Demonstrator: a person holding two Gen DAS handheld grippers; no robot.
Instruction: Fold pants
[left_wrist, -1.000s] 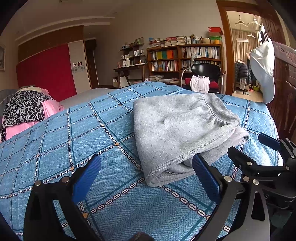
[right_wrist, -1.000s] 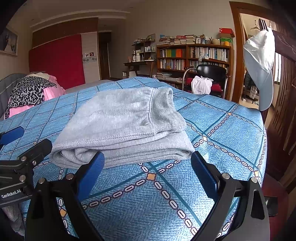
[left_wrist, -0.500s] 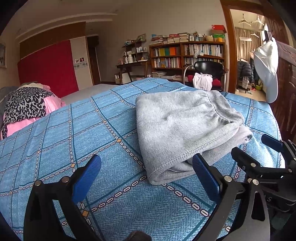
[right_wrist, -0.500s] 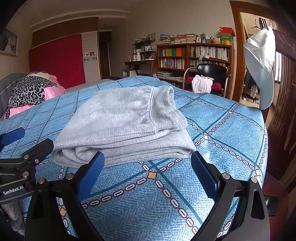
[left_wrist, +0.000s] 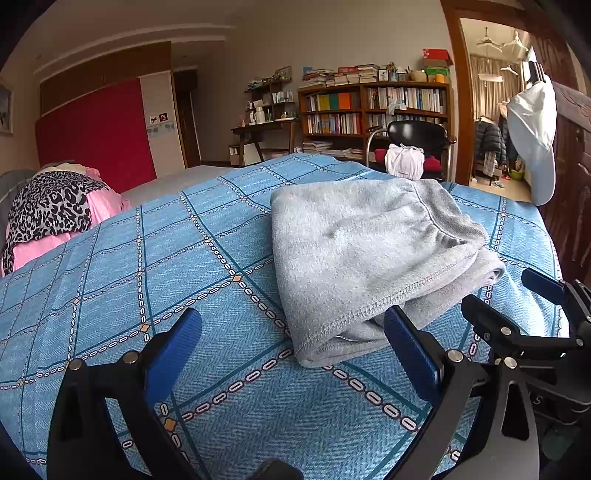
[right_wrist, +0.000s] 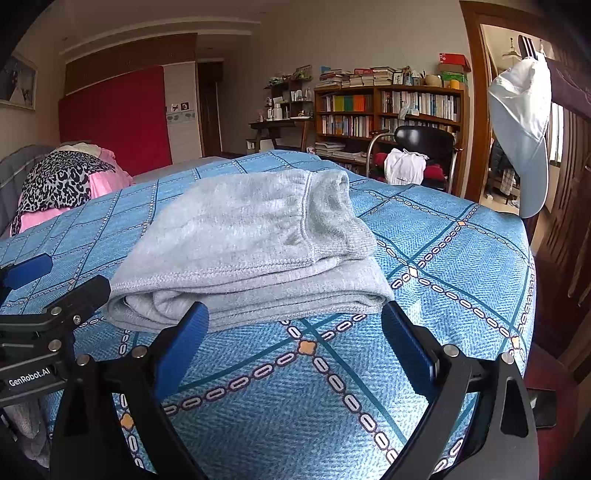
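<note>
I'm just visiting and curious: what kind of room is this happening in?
Most likely a bedroom that doubles as a study in someone's home. The folded grey pants lie on a bed with a blue patterned bedspread, and behind it stand a full bookshelf and a desk.

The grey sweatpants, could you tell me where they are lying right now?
The grey sweatpants lie folded on the blue patterned bedspread, just ahead of both open grippers, the left gripper and the right gripper.

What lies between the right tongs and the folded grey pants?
Only bare blue bedspread lies between the open right tongs and the folded grey pants, as the right wrist view shows; the tongs hold nothing.
</note>
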